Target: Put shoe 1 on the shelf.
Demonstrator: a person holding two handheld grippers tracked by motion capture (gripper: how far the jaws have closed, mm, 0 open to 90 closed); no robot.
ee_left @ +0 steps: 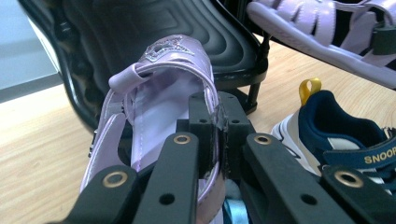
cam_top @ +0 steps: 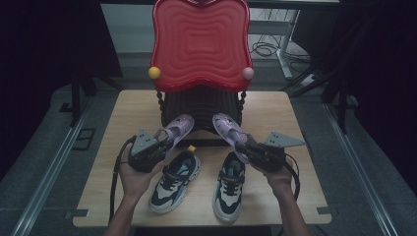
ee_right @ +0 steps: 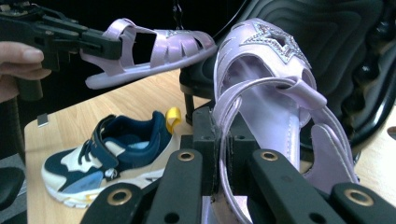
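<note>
Two lilac sandals are held in the air above the wooden table. My left gripper is shut on the left lilac sandal, its pads pinching the sandal's side wall; the star-decorated toe points at the black rack. My right gripper is shut on the right lilac sandal, clamping its rear side strap. In the right gripper view the left sandal hangs at the upper left. Below lie two navy-and-white sneakers, one left and one right.
A black ribbed rack stands at the table's far middle, topped by a red wavy panel with a yellow knob and a pink knob. The sneakers fill the near middle; bare wood lies at both sides.
</note>
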